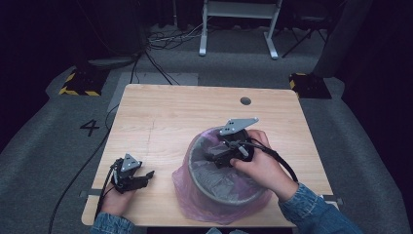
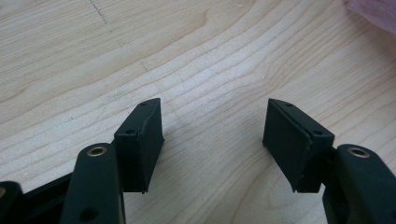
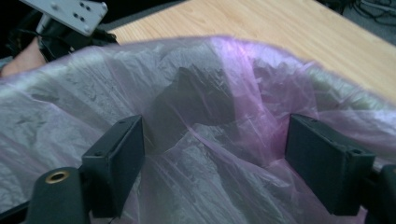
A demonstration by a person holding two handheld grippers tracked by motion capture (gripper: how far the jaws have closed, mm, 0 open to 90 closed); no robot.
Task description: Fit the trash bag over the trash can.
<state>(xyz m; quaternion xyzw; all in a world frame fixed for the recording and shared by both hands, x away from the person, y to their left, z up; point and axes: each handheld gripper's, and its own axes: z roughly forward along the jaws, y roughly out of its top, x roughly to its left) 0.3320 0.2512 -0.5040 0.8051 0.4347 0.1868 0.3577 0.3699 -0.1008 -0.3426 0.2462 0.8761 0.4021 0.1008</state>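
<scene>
Bench point(image 1: 160, 112): light wood. Grey bin point(image 1: 214, 190) lined with pink bag point(image 1: 195, 207) stands at near right part of bench. Right hand point(image 1: 260, 168) reaches over bin rim from near side, wrist bent; right tongs point(image 1: 214, 157) point into bin mouth, jaws wide, bag film between them, not pinched. Left hand point(image 1: 117, 200) rests at near left edge; left tongs point(image 1: 146, 176) lie low over bare wood, jaws wide, empty, well apart from bin.

"4" on the floor mat point(image 1: 58, 127)

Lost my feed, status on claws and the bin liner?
Left claw open, resting on table. Right claw open inside bin, over pink liner. Nothing in the way.
</scene>
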